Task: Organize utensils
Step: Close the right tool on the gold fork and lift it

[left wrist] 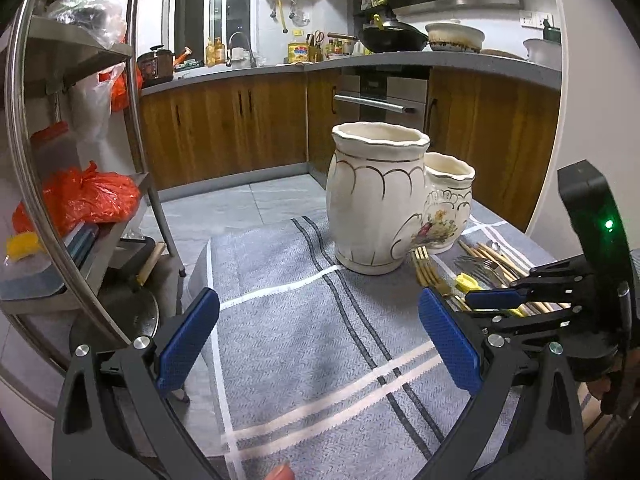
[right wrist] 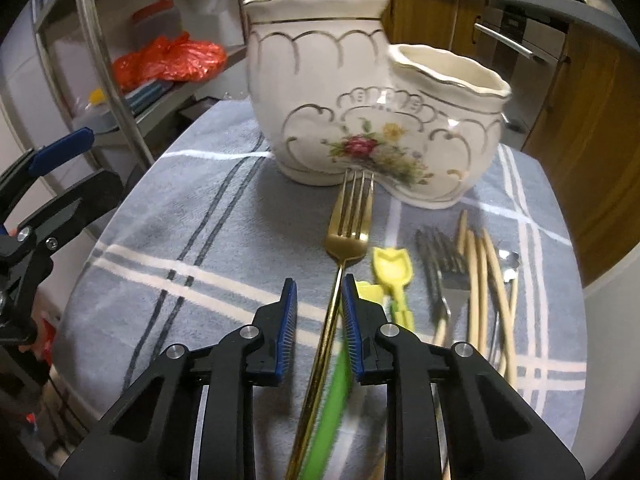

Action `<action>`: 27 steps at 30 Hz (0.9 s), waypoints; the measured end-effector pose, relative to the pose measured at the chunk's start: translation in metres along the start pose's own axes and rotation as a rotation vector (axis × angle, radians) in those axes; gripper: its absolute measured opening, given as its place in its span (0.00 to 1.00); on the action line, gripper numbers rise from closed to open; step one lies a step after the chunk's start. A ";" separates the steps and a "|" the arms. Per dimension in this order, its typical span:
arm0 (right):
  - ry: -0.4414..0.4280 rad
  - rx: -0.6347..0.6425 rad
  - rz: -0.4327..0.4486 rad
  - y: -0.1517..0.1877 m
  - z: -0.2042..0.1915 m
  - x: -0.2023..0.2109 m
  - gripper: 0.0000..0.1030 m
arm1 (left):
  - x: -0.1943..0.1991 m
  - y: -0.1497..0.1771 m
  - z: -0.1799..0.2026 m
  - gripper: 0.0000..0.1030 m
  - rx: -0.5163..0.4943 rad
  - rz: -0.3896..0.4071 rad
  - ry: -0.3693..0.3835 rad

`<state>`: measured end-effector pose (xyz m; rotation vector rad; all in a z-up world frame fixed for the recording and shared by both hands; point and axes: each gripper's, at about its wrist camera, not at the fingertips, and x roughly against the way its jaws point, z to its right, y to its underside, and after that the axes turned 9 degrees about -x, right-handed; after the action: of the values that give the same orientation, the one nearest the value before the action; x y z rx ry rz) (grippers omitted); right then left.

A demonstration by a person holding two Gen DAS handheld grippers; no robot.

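A gold fork (right wrist: pixel 349 216) with a long, slim, polished handle lies on the bench (right wrist: pixel 192 216), which is covered by a grey cloth with white and dark stripes. Its four tines point at, and nearly touch, the foot of a cream ceramic utensil holder (right wrist: pixel 360 96), a tall jar joined to a shorter one, trimmed in gold with a painted rose.

To the fork's right lie a yellow plastic spoon (right wrist: pixel 390 268), a steel fork (right wrist: pixel 440 264) and a bundle of pale chopsticks (right wrist: pixel 486 280).

The right gripper (right wrist: pixel 318 296) tilts steeply down over the fork's handle, its blue pads narrowed around it; the right pad touches the handle, the left stands just clear.

The left gripper (left wrist: pixel 320 320) hovers above bare cloth left of the holder, jaws spread wide, holding nothing.
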<state>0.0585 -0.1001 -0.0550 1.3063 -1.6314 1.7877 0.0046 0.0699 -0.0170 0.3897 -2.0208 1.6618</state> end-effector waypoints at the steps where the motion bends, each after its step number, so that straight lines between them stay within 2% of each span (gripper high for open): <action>1: -0.006 -0.002 -0.010 0.000 -0.001 -0.001 0.24 | 0.000 0.000 -0.001 0.95 0.001 0.001 0.004; 9: -0.009 0.001 -0.072 -0.011 -0.002 -0.011 0.24 | 0.003 0.003 -0.006 0.95 0.012 0.014 0.052; 12: -0.021 -0.006 -0.073 -0.010 -0.002 -0.011 0.07 | 0.004 0.003 -0.005 0.95 0.010 0.013 0.064; 16: -0.034 -0.025 -0.065 -0.008 0.000 -0.010 0.06 | 0.008 0.002 -0.003 0.95 -0.006 0.018 0.073; 21: -0.072 -0.032 -0.009 -0.001 0.003 0.007 0.06 | 0.014 -0.001 0.002 0.95 -0.028 0.032 0.067; 27: -0.130 -0.041 0.138 0.005 0.017 0.050 0.06 | 0.019 -0.006 0.007 0.95 -0.025 0.037 0.067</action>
<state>0.0358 -0.1317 -0.0188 1.3456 -1.8595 1.7695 -0.0096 0.0634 -0.0033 0.2850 -2.0090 1.6473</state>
